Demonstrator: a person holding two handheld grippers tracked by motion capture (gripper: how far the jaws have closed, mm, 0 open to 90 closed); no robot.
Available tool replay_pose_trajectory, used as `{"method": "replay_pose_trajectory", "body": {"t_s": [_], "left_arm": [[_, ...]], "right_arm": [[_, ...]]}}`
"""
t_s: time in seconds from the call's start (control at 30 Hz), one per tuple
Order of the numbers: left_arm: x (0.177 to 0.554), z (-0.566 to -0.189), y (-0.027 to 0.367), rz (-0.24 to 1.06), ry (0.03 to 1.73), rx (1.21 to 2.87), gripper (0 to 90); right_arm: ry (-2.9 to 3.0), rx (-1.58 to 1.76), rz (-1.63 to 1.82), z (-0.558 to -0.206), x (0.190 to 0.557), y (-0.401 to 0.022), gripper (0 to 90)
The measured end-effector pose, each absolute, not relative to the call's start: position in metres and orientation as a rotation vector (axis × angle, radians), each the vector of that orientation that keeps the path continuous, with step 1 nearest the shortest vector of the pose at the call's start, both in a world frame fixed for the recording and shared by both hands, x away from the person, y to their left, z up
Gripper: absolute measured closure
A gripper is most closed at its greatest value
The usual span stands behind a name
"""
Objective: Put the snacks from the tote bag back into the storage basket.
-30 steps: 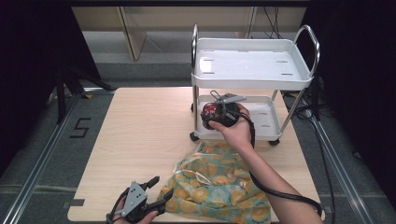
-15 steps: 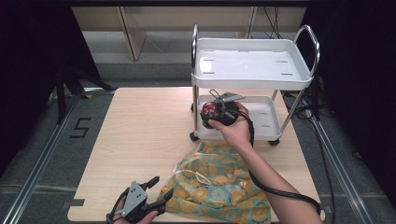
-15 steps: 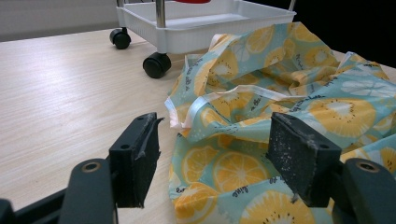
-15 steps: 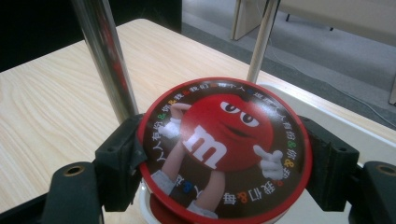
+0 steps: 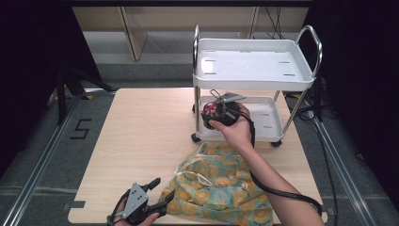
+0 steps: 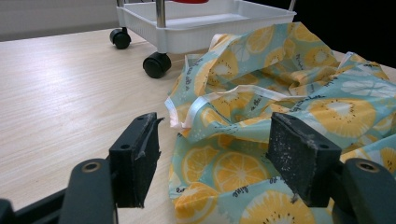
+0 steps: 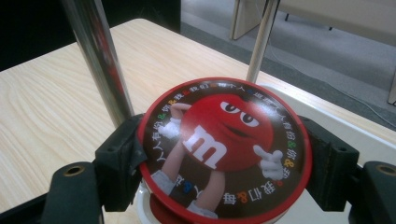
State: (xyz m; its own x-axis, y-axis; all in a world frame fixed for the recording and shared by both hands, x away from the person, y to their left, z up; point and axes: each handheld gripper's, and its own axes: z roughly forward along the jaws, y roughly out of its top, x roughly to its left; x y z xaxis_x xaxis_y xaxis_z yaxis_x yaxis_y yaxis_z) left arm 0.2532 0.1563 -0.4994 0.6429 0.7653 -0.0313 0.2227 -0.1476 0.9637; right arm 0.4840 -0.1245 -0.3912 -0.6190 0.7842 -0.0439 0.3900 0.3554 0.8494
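Right gripper (image 7: 224,154): jaws closed on a round tin (image 7: 223,148), one jaw at each side of its rim, over the lower tray of the cart (image 5: 268,117). Tin lid is glossy, red-rimmed, printed with a red candy figure. Cart: white plastic trays, chrome posts, black castors.

Left gripper (image 6: 229,158): jaws wide apart, holding nothing, low over the wooden counter (image 6: 60,93). Crumpled cloth (image 6: 280,102), lemon-slice print on teal, lies between and beyond the jaws.

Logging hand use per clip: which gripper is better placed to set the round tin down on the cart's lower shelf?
Right. The right gripper already clamps the tin at the cart; the left gripper sits open by the cloth.
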Motion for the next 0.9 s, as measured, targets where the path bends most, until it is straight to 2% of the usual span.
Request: {"method": "replay_pose_trajectory", "body": {"t_s": [0.03, 0.9], "left_arm": [[0.2518, -0.499, 0.1565, 0.577, 0.83, 1.702, 33.4], [0.2514, -0.4989, 0.1566, 0.576, 0.834, 1.699, 33.3]], "right_arm": [[2.174, 0.924, 1.209, -0.3919, 0.4885, -0.1263, 26.7], [2.175, 0.996, 1.183, -0.3952, 0.4919, -0.1215, 26.8]]}}
